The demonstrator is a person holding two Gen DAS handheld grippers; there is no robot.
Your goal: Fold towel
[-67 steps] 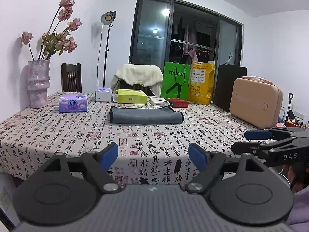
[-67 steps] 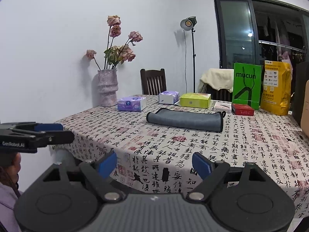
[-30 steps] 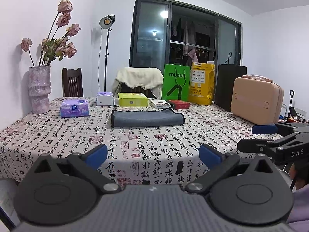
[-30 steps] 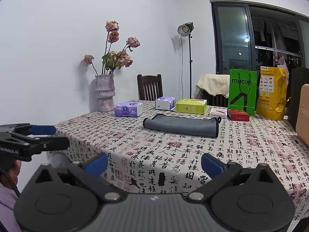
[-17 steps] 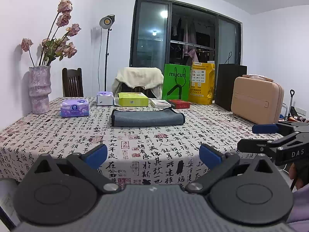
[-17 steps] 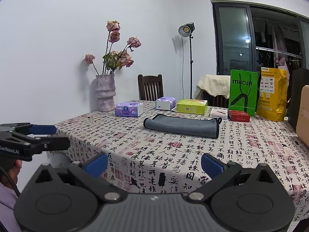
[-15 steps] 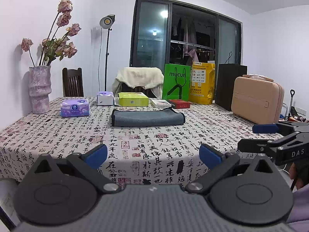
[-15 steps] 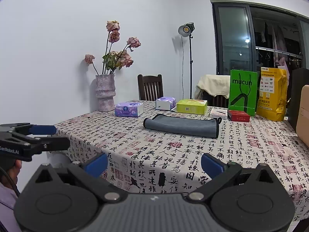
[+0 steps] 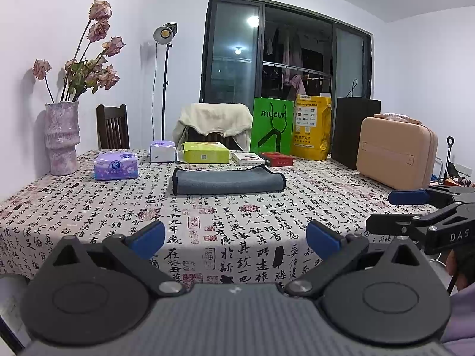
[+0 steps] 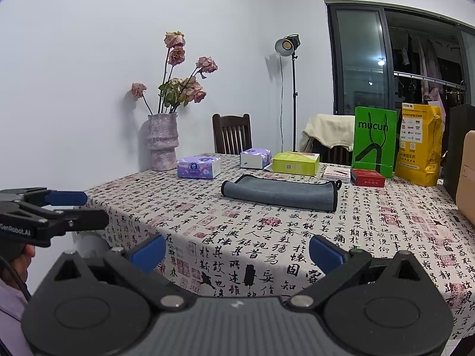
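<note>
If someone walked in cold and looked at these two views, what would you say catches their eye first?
Probably the tablecloth, printed all over with black calligraphy, with the grey towel lying folded at its middle. Next, the vase of dried roses at the far left corner by the wall, and the bright green bag standing at the far edge. Both claws, left and right, hover open short of the table's near edge.

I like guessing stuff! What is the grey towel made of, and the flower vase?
The grey towel looks like soft, matte microfiber cloth: fuzzy surface, rounded folds, a dark stitched edge. The vase seems to be ceramic or stone, with a rough, speckled pinkish-grey skin and no shine. That is a guess.
</note>
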